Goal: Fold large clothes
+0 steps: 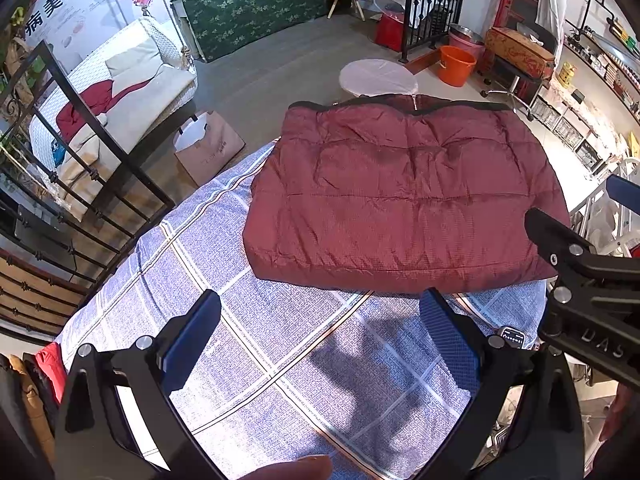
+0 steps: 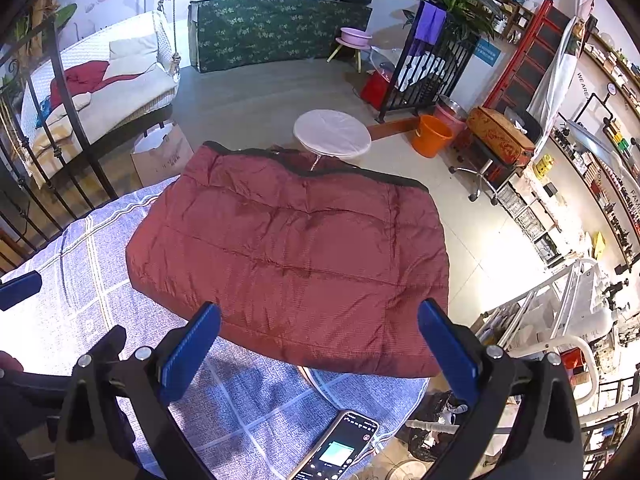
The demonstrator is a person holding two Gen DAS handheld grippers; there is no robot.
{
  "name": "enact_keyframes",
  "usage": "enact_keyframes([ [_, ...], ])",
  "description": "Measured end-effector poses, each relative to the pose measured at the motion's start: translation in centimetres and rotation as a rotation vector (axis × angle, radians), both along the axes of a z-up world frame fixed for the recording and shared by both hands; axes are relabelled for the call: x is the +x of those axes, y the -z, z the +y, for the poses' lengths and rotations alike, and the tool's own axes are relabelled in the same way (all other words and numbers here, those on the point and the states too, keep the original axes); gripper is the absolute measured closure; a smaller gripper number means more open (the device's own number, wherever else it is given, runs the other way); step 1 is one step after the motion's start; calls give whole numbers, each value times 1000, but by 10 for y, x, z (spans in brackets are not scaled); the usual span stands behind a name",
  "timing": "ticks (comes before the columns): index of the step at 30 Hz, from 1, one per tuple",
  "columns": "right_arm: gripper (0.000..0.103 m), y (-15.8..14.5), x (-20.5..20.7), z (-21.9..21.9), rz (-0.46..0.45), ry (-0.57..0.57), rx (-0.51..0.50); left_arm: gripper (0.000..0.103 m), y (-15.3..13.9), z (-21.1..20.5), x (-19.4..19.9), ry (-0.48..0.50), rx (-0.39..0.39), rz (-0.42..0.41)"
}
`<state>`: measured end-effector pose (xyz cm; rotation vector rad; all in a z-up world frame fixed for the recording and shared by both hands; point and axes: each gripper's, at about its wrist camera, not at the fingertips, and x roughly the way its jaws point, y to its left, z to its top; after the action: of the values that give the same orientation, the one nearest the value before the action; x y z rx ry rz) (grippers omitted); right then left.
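Both tools hang spread and empty over a cloth-covered desk [image 1: 248,344]: the left tool [image 1: 320,340] above bare checked fabric, the right tool [image 2: 320,344] at the near edge of a maroon quilted jacket [image 2: 288,248], which lies in a thick rectangle on the desk's far side. Puffy, light and slick-looking, it would likely grip best at a corner or hem. "DAS" shows on the right tool's frame; a phone [image 2: 340,448] lies nearby.
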<state>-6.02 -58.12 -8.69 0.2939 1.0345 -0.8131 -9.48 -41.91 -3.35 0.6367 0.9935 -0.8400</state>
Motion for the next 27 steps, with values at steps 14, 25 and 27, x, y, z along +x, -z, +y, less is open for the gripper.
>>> enact_keyframes([
  [14, 6, -5, -5, 11, -36, -11, -15, 5, 0, 7, -1, -24, -11, -1],
  [25, 6, -24, 13, 52, -147, -121, -86, 5, 5, 48, 15, -153, -20, 9],
  [27, 6, -34, 9, 58, -192, -121, -111, 5, 5, 49, 15, -159, -21, 1],
])
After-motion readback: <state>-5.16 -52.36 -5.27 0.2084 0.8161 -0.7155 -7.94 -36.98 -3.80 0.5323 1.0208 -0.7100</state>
